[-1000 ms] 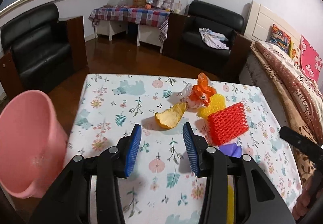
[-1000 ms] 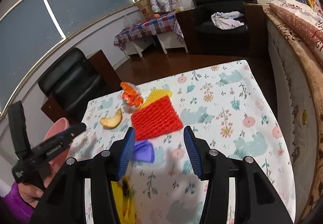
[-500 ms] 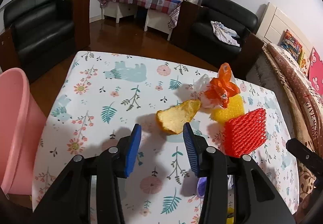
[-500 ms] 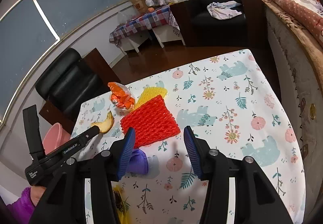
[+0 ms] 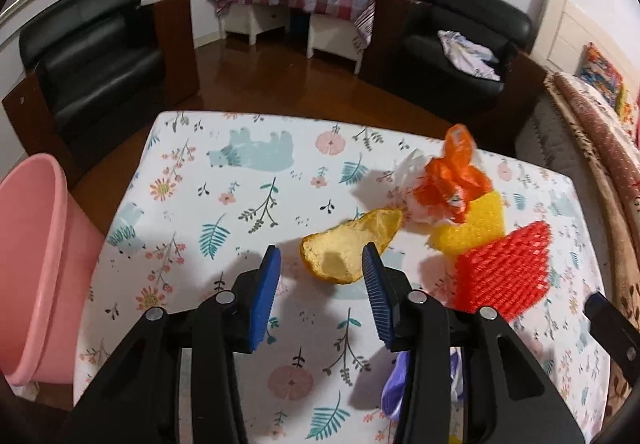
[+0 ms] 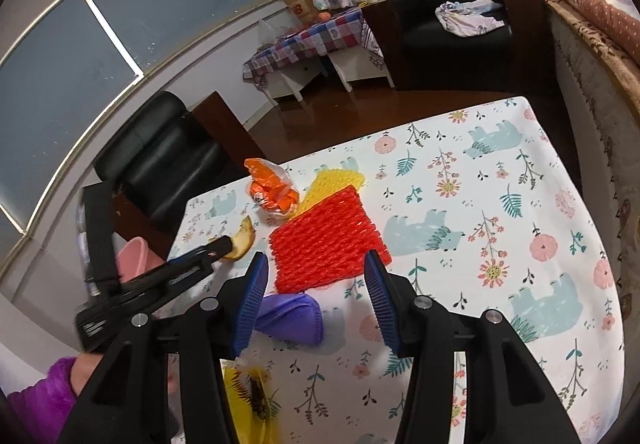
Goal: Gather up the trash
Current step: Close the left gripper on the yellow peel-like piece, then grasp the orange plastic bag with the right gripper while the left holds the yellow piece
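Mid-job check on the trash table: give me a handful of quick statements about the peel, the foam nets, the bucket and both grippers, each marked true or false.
1. The left gripper is clamped on the red foam net. False: its jaws are closing around the orange peel, and the pads do not press on it yet.
2. The pink bucket stands off the table's left edge. True.
3. The yellow foam net lies on top of the red one. False: the red net overlaps the yellow.
4. The right gripper holds nothing. True.
5. The purple wrapper is inside the bucket. False: it lies on the table by the right gripper.
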Demonstrator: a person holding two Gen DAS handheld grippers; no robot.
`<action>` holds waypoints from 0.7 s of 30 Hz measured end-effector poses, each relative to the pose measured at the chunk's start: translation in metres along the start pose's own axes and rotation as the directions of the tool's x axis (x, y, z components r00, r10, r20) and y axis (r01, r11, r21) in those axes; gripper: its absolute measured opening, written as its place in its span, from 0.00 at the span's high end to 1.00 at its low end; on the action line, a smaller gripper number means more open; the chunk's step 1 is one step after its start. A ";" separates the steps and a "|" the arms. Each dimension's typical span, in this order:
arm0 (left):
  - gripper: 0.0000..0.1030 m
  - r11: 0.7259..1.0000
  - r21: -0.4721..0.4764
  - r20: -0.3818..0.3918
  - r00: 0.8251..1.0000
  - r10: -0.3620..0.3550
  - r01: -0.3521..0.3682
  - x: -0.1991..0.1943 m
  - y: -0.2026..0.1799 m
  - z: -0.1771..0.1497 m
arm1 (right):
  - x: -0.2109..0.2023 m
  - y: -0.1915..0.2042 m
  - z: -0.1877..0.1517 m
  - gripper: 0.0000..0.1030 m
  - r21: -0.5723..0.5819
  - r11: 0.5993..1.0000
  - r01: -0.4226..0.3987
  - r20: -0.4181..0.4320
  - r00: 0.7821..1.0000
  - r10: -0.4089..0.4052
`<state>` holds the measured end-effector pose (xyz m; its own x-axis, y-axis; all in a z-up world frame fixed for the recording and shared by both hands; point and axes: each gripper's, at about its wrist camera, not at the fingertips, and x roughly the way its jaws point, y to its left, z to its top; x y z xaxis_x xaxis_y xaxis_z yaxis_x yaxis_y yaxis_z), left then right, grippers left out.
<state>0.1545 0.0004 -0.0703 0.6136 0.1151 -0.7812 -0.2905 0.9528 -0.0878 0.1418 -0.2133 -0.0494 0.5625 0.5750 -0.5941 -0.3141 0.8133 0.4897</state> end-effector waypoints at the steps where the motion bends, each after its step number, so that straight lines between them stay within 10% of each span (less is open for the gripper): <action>1: 0.82 1.000 -0.002 -0.004 1.000 0.005 -0.005 0.002 -0.001 0.000 | -0.001 0.000 0.000 0.52 0.001 1.000 -0.008 0.001 1.000 0.008; 3: 0.95 1.000 0.005 -0.007 1.000 0.013 -0.013 0.003 -0.004 0.000 | -0.005 0.000 -0.001 0.52 -0.003 1.000 -0.029 0.008 1.000 0.029; 21: 0.96 0.990 0.097 0.146 0.982 -0.117 0.104 -0.125 0.001 -0.015 | 0.000 0.034 0.014 0.52 -0.062 0.997 -0.049 0.034 0.998 0.051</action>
<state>0.0664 -0.0169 0.0185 0.7442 0.0427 -0.6666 -0.1531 0.9823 -0.1080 0.1417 -0.1871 -0.0236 0.5715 0.6122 -0.5464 -0.3881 0.7883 0.4774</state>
